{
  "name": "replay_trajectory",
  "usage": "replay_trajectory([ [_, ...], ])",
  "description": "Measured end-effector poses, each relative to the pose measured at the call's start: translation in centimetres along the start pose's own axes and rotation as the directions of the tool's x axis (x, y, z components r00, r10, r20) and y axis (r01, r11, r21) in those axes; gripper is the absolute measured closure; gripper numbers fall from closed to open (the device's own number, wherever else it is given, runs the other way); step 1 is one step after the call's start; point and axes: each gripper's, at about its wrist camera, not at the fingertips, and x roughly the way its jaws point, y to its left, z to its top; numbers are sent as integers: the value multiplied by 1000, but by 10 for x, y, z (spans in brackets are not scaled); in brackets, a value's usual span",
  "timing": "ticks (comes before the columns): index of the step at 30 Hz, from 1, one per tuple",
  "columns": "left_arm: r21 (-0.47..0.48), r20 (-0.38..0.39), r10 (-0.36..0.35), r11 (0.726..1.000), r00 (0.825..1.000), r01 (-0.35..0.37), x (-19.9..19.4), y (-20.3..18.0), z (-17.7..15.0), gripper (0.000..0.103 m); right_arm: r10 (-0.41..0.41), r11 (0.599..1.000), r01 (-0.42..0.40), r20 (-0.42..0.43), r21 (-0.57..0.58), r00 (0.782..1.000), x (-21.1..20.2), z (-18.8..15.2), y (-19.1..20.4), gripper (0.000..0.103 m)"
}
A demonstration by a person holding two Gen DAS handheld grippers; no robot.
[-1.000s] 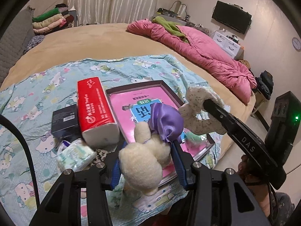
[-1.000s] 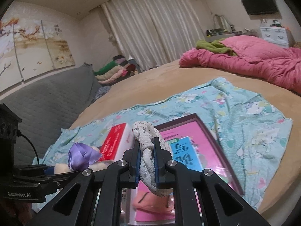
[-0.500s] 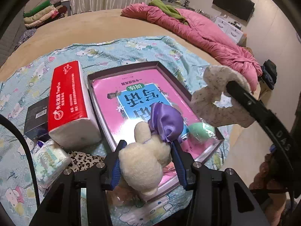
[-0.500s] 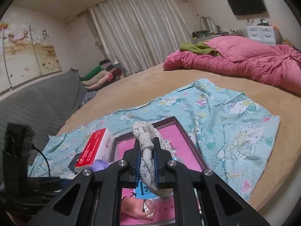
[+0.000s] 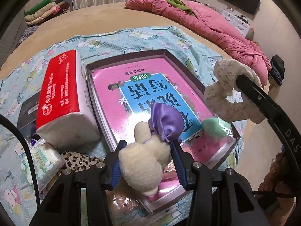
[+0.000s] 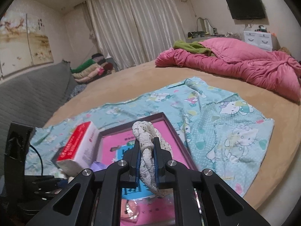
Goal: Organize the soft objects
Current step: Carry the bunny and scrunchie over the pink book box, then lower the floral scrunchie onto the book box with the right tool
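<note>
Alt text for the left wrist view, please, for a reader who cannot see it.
The left gripper clamps a cream plush toy with a purple satin bow above a shallow box holding a pink book. At right, the right gripper holds a speckled white scrunchie; a red tissue pack lies left of the box on a cartoon-cat sheet.

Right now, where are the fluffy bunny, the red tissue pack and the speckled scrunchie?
fluffy bunny (image 5: 144, 167): left wrist view, its cream body.
red tissue pack (image 5: 60, 86): left wrist view, its red top.
speckled scrunchie (image 6: 145, 141): right wrist view, its upper loop.
</note>
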Motion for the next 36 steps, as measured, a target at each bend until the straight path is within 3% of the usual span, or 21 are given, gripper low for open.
replay_trajectory([
  [8, -10, -25, -5, 1000, 1000, 4, 13, 3, -4, 55, -28, 996, 20, -91, -85, 995, 23, -13, 8, 92],
  [14, -11, -28, -7, 1000, 1000, 7, 16, 4, -2, 55, -8, 994, -12, -188, -106, 982, 42, -28, 14, 92],
  [30, -2, -50, 10, 1000, 999, -10, 22, 2, 4, 54, 140, 990, -134, -303, 40, 943, 64, -44, 4, 84],
  [36, 18, -73, 31, 999, 997, -30, 26, -1, 9, 54, 166, 985, -142, -298, 101, 940, 63, -44, -7, 71],
])
